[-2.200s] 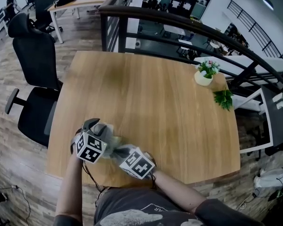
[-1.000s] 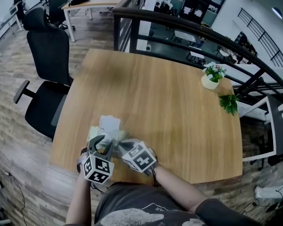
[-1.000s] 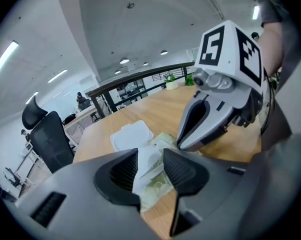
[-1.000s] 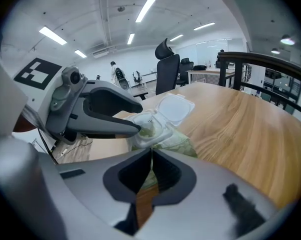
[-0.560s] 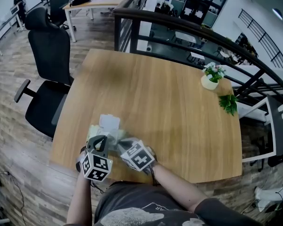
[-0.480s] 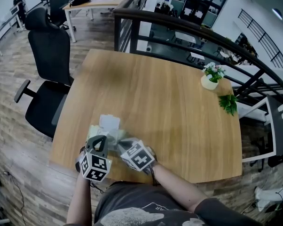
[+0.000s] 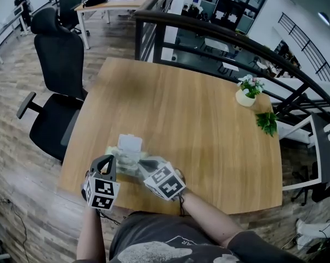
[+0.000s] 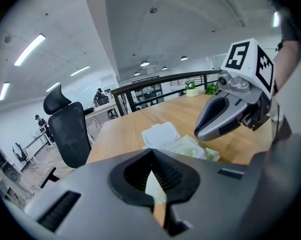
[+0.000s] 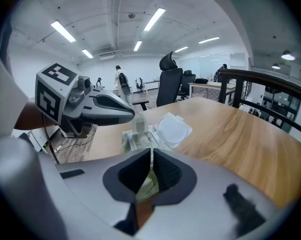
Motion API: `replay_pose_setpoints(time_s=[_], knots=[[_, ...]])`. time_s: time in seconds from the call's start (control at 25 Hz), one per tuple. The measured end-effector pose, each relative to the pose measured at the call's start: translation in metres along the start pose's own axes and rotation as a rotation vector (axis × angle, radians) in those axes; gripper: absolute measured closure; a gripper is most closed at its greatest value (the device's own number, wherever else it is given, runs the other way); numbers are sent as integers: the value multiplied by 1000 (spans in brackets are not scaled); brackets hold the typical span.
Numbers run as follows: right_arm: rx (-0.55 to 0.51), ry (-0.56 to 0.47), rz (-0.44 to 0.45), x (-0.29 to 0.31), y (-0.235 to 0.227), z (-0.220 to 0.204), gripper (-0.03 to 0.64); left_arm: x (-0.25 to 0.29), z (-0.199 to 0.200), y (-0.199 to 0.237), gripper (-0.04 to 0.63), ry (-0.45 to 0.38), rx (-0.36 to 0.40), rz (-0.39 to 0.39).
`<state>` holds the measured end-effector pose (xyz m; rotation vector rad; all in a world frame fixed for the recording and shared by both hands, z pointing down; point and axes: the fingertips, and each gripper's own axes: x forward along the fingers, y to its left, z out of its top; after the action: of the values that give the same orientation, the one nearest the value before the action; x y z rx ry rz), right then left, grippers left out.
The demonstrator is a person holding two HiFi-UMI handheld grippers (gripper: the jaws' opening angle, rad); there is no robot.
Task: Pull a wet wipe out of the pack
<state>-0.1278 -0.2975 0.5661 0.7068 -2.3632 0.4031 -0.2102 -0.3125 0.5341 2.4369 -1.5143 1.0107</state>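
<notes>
- Clamping the left claw [image 8: 152, 153] shut on a pale wet wipe [image 9: 138, 124], with the sheet pinched thin between the ribbed pads.
- Stretches that wipe upright from the opening of the pack [image 7: 126, 159] to the left claw's tip, seen in the right gripper view at 11 o'clock from that view's own jaws.
- Holds the right claw [image 9: 151, 153] closed too, with the pale green film at the pack's near edge caught between its pads.
- Rests the pack on the wooden surface [image 7: 209, 119] at about 7 o'clock in the head view, close to the near edge and just ahead of both marker cubes.
- Shows the pack's white lid [image 7: 129, 143] flipped open and folded back on the 12 o'clock side of the pack.
- Sets the left claw at 8 o'clock from the pack and the right claw at 4 o'clock, both angled downward toward it, with their tips near each other.
- Carries a small potted plant [image 7: 246, 93] at 2 o'clock on the surface and a green sprig [image 7: 266, 122] at 3 o'clock by the edge, both well apart from the pack.
- Stands a black office chair [image 7: 58, 59] off the surface at 9 o'clock, on the plank floor.
</notes>
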Motion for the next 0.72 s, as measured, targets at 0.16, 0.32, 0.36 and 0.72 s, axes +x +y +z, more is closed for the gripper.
replay_pose_setpoints(time_s=[0.16, 0.32, 0.36, 0.72], knots=[[-13, -12, 36, 12, 5, 15, 591, 0, -7, 4, 581, 12, -19, -2], [4, 8, 97, 30, 13, 22, 588, 2, -16, 7, 581, 29, -38, -11], [7, 18, 106, 34, 15, 22, 588, 2, -18, 8, 581, 32, -40, -14], [23, 87, 107, 54, 17, 18, 531, 4, -26, 9, 581, 24, -59, -43]])
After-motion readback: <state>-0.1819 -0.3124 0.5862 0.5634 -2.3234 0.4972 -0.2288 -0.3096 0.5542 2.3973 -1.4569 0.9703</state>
